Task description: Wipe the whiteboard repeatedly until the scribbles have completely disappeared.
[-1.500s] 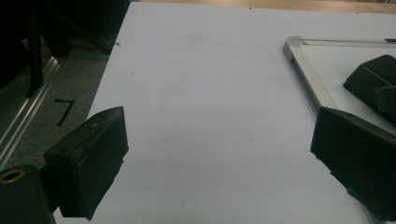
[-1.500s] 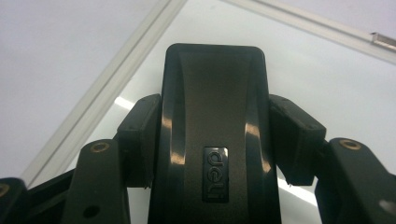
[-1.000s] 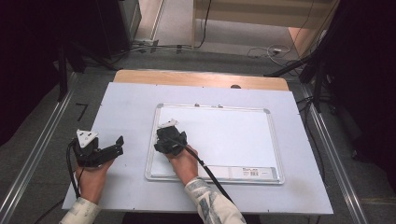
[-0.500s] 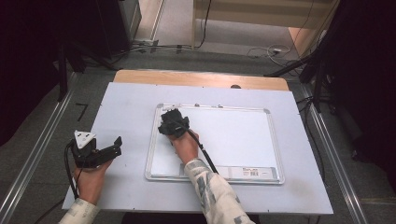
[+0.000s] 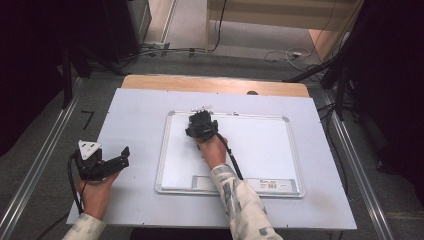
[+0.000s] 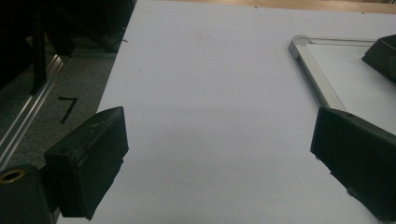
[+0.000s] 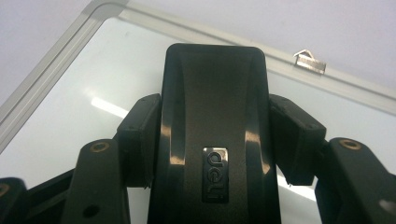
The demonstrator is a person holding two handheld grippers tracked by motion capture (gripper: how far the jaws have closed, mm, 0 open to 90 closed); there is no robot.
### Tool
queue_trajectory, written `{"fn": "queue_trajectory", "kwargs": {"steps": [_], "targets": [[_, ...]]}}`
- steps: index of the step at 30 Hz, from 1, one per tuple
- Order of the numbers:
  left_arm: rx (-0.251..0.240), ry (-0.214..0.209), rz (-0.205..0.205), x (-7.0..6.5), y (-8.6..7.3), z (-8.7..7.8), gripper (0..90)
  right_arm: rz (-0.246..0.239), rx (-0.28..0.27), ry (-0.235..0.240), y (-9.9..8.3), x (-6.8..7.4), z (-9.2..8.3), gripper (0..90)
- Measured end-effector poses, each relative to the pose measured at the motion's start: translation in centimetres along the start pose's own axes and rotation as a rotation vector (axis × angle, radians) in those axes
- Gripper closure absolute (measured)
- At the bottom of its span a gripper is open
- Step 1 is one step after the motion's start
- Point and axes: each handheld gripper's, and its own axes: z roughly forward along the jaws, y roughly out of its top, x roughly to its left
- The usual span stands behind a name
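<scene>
Right gripper [image 7: 215,140]: clenched on a black eraser [image 7: 214,116], one jaw pressed against each of its long sides; in the high view it sits over the upper left part of the whiteboard [image 5: 260,145]
Left gripper [image 5: 117,161]: released, jaws spread wide with only bare table surface between them in its own view
Hidden or cut off: the eraser's underside cannot be seen, so contact with the board cannot be told; its near end runs off the bottom of the right gripper view; in the high view the eraser is lost among the black gripper parts
Hard to make out: a small metal clip [image 7: 309,61] on the board's top frame; a raised logo on the eraser's back, letters unclear
Right hand [image 5: 214,151]: reached forward over the board, patterned sleeve [image 5: 240,200] coming in from the bottom edge, cable trailing back along the wrist
Left hand [image 5: 95,192]: resting near the table's left front, gripper pointing right toward the board's frame, well apart from it
Table [image 5: 135,115]: pale sheet with a wooden strip along the far edge
</scene>
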Motion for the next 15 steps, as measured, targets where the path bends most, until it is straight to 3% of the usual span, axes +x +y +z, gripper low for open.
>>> {"fn": "queue_trajectory", "kwargs": {"steps": [9, 15], "targets": [[0.002, -0.005, 0.016, -0.5, 0.2, 0.3, 4.5, -0.075, -0.008, 0.063, -2.6, 4.0, -2.3, 38.1], [0.0, -0.008, 0.017, -0.5, 0.2, 0.3, 4.5, -0.092, -0.028, 0.082, -3.3, 5.8, -3.3, 38.3]]}}
